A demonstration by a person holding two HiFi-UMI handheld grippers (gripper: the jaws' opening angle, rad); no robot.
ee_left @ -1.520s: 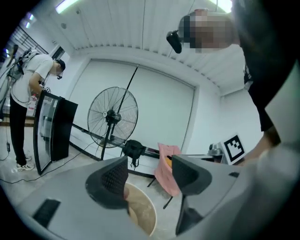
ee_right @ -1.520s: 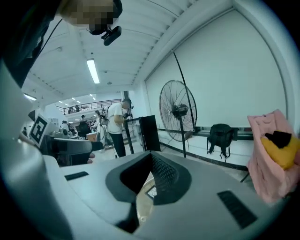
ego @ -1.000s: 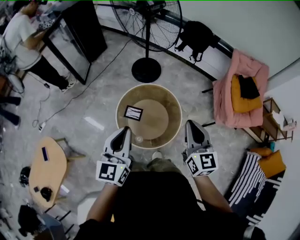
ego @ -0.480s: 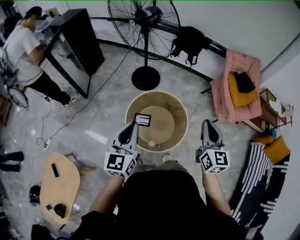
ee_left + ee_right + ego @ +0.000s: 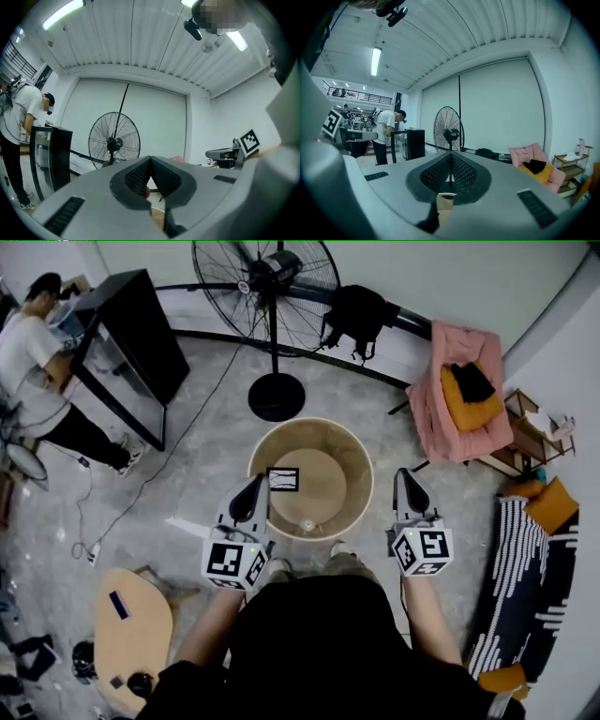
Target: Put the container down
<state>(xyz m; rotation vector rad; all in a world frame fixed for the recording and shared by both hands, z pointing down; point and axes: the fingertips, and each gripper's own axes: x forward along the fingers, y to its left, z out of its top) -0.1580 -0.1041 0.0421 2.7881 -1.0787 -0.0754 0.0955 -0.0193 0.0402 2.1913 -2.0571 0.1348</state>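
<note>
A small clear container (image 5: 307, 524) stands upright on the round wooden table (image 5: 352, 451), near its front rim. A black-framed card (image 5: 283, 479) lies left of the table's middle. My left gripper (image 5: 258, 481) hovers at the table's left front rim, left of the container, jaws shut with nothing seen between them. My right gripper (image 5: 403, 474) is off the table's right side, also shut and empty. In the left gripper view the left gripper (image 5: 150, 159) has its jaws meeting at a point. The right gripper (image 5: 451, 154) looks the same in its own view.
A tall standing fan (image 5: 267, 287) and a black bag (image 5: 356, 310) are beyond the table. A black cabinet (image 5: 131, 334) with a person (image 5: 28, 362) is at far left. A pink armchair (image 5: 459, 395) stands at right and an oval side table (image 5: 131, 634) at lower left.
The head view has swung, so the room has shifted in frame. The right gripper has drifted a little further right of the table. The container has stayed on the table.
</note>
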